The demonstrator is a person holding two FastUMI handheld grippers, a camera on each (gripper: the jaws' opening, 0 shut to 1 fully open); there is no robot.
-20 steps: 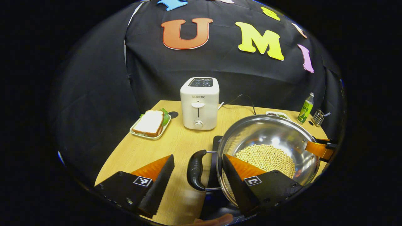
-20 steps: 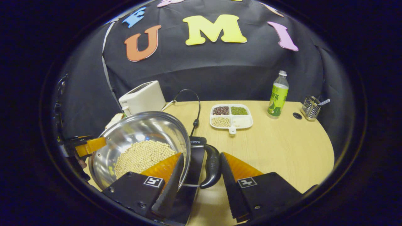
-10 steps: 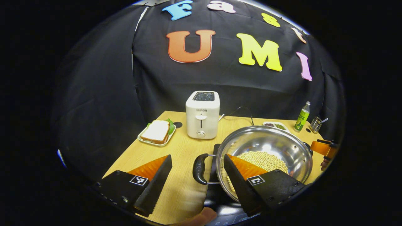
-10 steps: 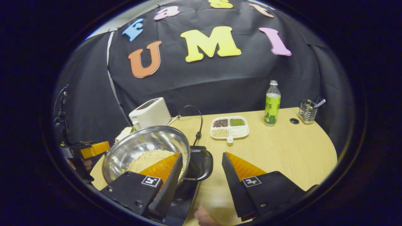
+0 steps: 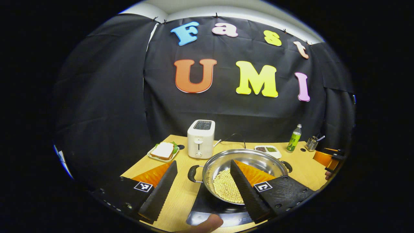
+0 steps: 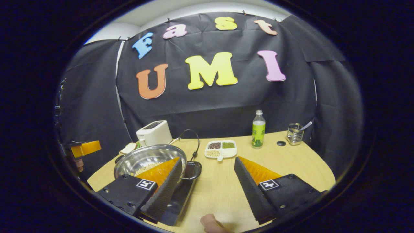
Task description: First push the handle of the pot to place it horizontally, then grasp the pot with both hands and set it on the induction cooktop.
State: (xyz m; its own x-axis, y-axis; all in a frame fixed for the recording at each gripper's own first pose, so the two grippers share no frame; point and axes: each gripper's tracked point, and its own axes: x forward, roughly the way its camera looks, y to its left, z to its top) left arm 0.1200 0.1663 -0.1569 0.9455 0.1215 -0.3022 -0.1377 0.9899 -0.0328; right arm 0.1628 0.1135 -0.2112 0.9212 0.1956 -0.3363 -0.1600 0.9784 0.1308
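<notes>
A steel pot (image 5: 220, 166) holding pale beans sits level on the black induction cooktop (image 5: 207, 204), with a black handle at its left (image 5: 193, 173) and another at its right (image 5: 287, 165). My left gripper (image 5: 203, 162) hangs open above and behind the pot's left side, holding nothing. In the right gripper view the pot (image 6: 142, 158) lies low on the left, its near handle (image 6: 193, 170) over the cooktop (image 6: 182, 194). Also empty, my right gripper (image 6: 208, 160) stands open behind that handle. Each gripper shows at the other view's edge: right (image 5: 326, 158), left (image 6: 82, 148).
On the wooden table (image 6: 291, 165) stand a white toaster (image 5: 200, 138), a sandwich on a plate (image 5: 163, 151), a divided dish of beans (image 6: 220, 149), a green bottle (image 6: 258, 129) and a wire holder (image 6: 293, 133). A black cable (image 6: 194, 142) runs to the cooktop. A thumb (image 5: 210, 223) shows at the bottom.
Both grippers have drawn back and up, away from the pot's handles. The pot, tilted and close before, now rests level on the cooktop and looks smaller.
</notes>
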